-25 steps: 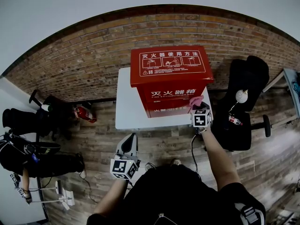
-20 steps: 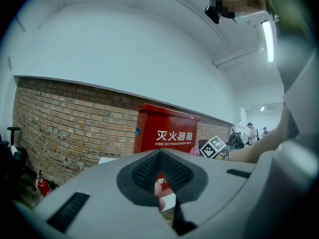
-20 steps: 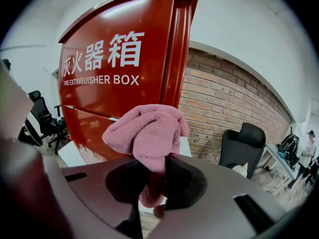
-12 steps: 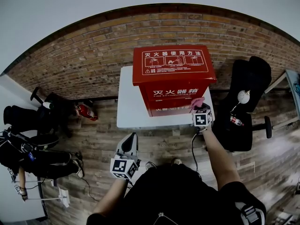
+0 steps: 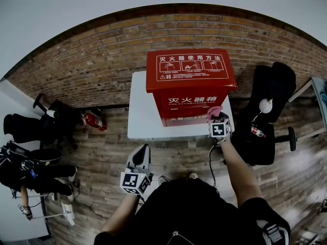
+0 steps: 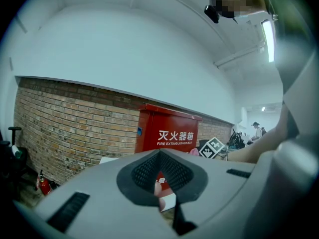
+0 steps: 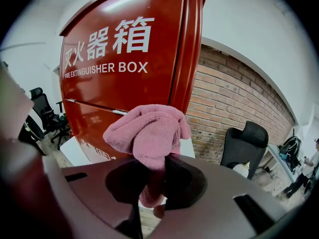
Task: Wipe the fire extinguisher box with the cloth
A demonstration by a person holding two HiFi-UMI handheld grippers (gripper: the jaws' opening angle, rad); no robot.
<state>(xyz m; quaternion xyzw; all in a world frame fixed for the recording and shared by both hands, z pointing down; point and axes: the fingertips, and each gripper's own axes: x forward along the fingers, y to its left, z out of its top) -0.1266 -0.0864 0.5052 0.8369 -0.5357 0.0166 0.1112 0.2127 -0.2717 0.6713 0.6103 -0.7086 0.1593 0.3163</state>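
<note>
We look steeply down on a wood-plank floor (image 5: 168,157) that meets a brick wall (image 5: 102,60). At far left we see black office chairs (image 5: 51,124) and, just beside them near the foot of the wall, a small red extinguisher (image 5: 92,122) on the floor. Next comes a white table (image 5: 139,111) set against the wall. Nearer to us, low in the head view and apart from the table, the left gripper (image 5: 142,149) is held out over the floor. Its own view shows its two dark pads (image 6: 142,171) pressed together at the tips with nothing between them, pointing toward the box. The fire extinguisher box (image 5: 190,86) stands on the table, leaving bare tabletop to its left. It is a red upright cabinet with white Chinese characters and the words "FIRE EXTINGUISHER BOX" on its front, and a white-printed instruction panel on its top. Low at the box's front right corner is the pink cloth (image 5: 214,109), bunched into a wad. The right gripper (image 5: 216,117) pinches it: in that gripper's view the jaws are closed on the cloth's lower part and the wad bulges above them, before the red front near its right edge. We cannot tell whether it actually touches. Right of the table stands another black chair (image 5: 271,101).
</note>
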